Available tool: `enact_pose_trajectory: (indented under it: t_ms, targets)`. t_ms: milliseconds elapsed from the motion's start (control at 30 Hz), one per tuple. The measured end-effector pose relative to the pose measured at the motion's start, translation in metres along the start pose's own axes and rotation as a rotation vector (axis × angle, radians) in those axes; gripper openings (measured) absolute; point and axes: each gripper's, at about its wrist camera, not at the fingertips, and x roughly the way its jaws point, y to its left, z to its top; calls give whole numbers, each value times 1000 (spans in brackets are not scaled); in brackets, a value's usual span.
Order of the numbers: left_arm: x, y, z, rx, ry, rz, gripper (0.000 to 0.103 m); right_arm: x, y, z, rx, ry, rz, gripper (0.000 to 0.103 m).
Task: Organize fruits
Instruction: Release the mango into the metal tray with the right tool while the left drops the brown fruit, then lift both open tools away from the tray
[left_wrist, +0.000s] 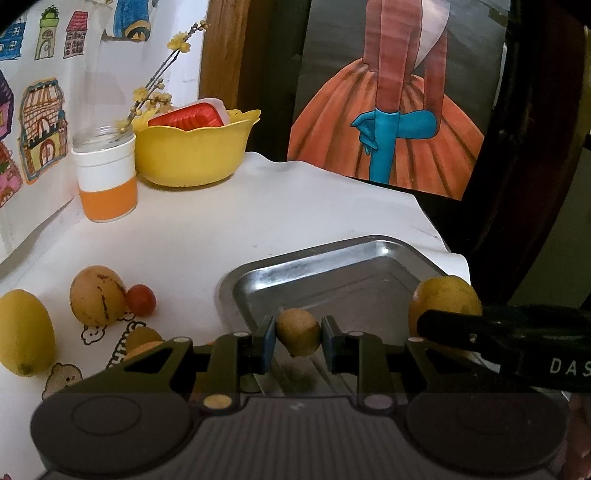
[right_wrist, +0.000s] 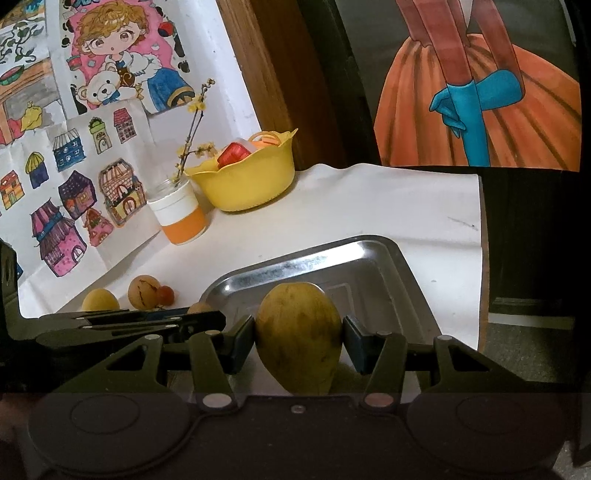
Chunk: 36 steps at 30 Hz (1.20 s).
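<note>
- To my left, a white wall (right_wrist: 229, 74) papered with coloured house drawings (right_wrist: 66, 192).
- A wooden post (right_wrist: 273, 74) rises behind my white-covered surface (right_wrist: 406, 206).
- A painted orange skirt picture (right_wrist: 480, 122) leans on dark furniture.

Both grippers are black. The left gripper (left_wrist: 298, 341) has blue-padded fingers (left_wrist: 266, 343), angular linkage arms with silver and brass-coloured pivot pins, a ribbed central plate and two round discs. The right gripper (right_wrist: 299, 341) matches; white letters "DAS" mark its side.

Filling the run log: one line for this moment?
left gripper: small brown fruit | right gripper: mango | both above metal tray | tray empty
</note>
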Motion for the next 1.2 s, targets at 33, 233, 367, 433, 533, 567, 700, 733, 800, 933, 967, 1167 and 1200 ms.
enact_pose_trajectory:
  t_ms: [33, 233, 367, 433, 533, 567, 700, 733, 800, 933, 967, 1167, 1200]
  targets:
    - [0, 0, -1, 3, 0, 1, 29, 1, 0, 0, -2, 1, -1, 55]
    - [-1, -3, -1, 13, -1, 22, 29, -4, 7, 3, -42, -43, -28, 57]
    - [-2, -2, 0, 1, -2, 28, 35, -9, 13, 4, -92, -68, -52, 64]
    - [-4, -1, 0, 0, -6, 57, 36, -12, 16, 4, -108, -81, -65, 68]
    - [-7, 3, 1, -18, -6, 49, 46, -19, 19, 4, -124, -108, -81, 74]
    - [-9, 5, 1, -25, -11, 52, 56, -21, 19, 3, -126, -117, -85, 77]
    - [-17, 6, 3, -36, -44, 55, 69, -31, 21, 3, -131, -150, -101, 85]
    - [-19, 6, 4, -38, -50, 54, 71, -34, 22, 3, -134, -158, -105, 86]
    - [-24, 7, 5, -43, -62, 57, 76, -40, 24, 3, -141, -175, -115, 91]
    - [-37, 8, 8, -60, -91, 60, 84, -53, 28, 1, -145, -219, -135, 100]
    - [-40, 10, 9, -67, -99, 58, 87, -57, 29, 1, -144, -232, -140, 101]
    - [-64, 23, 13, -136, -143, 52, 100, -75, 37, -2, -152, -272, -156, 102]
    - [-67, 26, 13, -144, -150, 53, 101, -78, 38, -3, -154, -276, -155, 102]
